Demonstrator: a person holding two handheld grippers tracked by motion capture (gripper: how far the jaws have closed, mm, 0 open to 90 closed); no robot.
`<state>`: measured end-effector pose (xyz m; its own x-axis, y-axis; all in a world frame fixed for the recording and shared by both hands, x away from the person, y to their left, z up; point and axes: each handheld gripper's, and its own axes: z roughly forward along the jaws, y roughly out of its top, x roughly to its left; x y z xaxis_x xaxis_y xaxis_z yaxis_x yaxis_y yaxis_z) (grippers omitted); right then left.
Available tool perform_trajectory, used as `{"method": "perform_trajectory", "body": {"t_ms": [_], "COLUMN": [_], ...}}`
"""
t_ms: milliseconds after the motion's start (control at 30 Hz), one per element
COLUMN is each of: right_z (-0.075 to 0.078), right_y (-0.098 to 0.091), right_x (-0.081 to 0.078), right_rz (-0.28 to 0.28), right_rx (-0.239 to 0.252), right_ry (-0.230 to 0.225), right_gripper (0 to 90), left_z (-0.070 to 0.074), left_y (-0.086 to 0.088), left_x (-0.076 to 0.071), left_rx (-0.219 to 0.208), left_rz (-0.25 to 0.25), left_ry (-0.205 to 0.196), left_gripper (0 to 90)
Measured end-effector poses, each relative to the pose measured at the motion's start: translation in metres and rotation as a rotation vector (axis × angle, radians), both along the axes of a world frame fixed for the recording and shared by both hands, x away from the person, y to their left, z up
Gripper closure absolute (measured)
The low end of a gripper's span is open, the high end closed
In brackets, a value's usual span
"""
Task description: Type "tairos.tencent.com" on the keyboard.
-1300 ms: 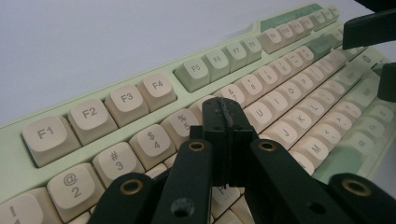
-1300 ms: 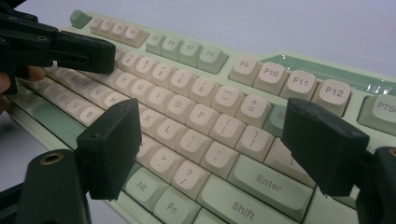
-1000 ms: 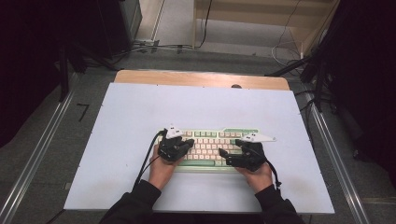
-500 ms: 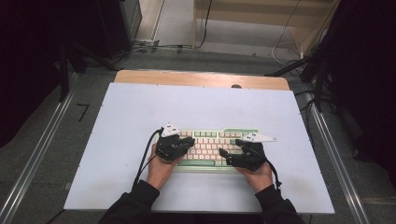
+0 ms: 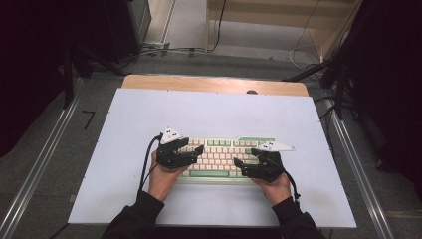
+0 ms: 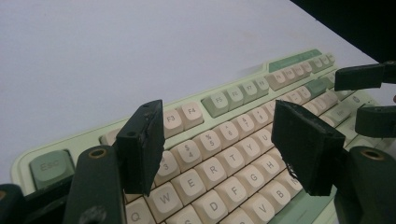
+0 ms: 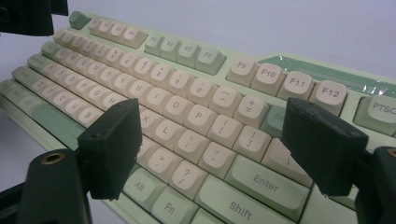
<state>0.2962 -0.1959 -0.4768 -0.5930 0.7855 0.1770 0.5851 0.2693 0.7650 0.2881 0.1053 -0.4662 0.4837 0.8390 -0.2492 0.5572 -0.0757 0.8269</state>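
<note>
Pale blue surface (image 5: 149,124) is carrying a green-and-cream keyboard (image 5: 221,149) at lower centre of the high view. Left claw (image 6: 224,144) is hovering over the number and QWERTY keys, jaws just opening, nothing between them. Right claw (image 7: 219,149) (jaws also apart) is seemingly hanging just above the punctuation keys.

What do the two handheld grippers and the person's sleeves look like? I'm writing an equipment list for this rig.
Both are black, bulky tools. The left gripper and the right gripper each carry a pale grey three-cornered plate on top, dotted with small dark marks, and trail a black cable. Their fingers are flat, black rectangular pads on dark arms with brass-ringed holes. The person wears black long sleeves.
</note>
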Motion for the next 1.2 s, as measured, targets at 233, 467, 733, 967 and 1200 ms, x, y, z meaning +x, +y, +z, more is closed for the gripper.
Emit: {"method": "perform_trajectory", "body": {"t_ms": [233,467,733,967,1200], "right_z": [0.000,0.000,0.000,0.000,0.000], "right_y": [0.000,0.000,0.000,0.000,0.001], "right_x": [0.000,0.000,0.000,0.000,-0.001], "right_rz": [0.000,0.000,0.001,0.002,0.002], "right_rx": [0.001,0.002,-0.001,-0.003,-0.004], "right_ry": [0.000,0.001,0.000,0.002,0.004], "right_gripper": [18.8,18.8,18.8,18.8,18.8], "left_z": [-0.001,-0.003,-0.005,-0.009,-0.016], "left_y": [0.007,0.012,0.014,0.010,0.001], "left_x": [0.000,0.001,-0.001,-0.001,0.000], "left_rx": [0.022,0.039,0.057,0.062,0.094], "left_rz": [0.027,0.056,0.054,-0.018,-0.052], "left_ry": [0.002,0.009,-0.004,0.015,0.036], "left_gripper": [33.6,33.4,52.4,88.6,90.0]}}
